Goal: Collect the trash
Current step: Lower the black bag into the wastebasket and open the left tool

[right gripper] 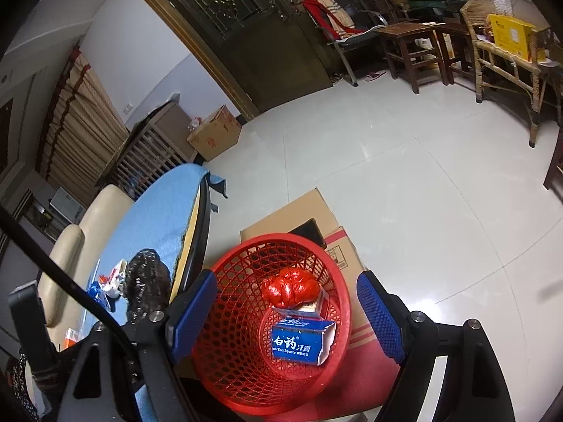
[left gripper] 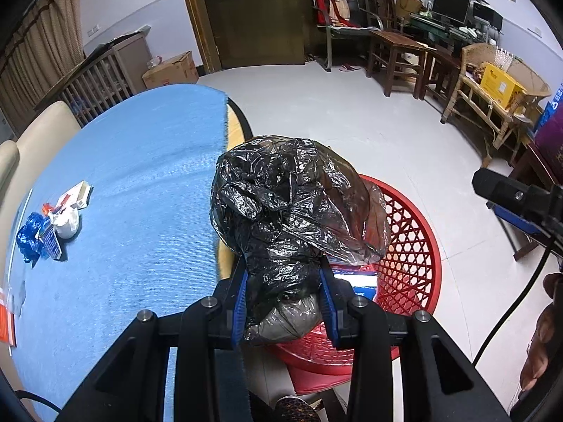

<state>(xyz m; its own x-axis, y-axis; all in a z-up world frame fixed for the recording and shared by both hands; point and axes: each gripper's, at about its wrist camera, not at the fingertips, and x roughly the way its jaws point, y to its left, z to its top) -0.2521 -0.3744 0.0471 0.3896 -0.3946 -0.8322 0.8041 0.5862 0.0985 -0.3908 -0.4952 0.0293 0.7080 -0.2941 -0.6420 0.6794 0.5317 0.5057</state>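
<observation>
A crumpled black plastic bag (left gripper: 281,232) is sitting clamped in the left gripper (left gripper: 285,302) at 6 o'clock, over the red basket (left gripper: 411,246). The right gripper (right gripper: 286,313) is gaping wide, empty, above the toothpaste box (right gripper: 299,341) inside the basket.

Glossy crinkled black plastic bag (left gripper: 299,211), red plastic lattice basket (right gripper: 239,334), matt blue woven tablecloth (left gripper: 140,176)
</observation>
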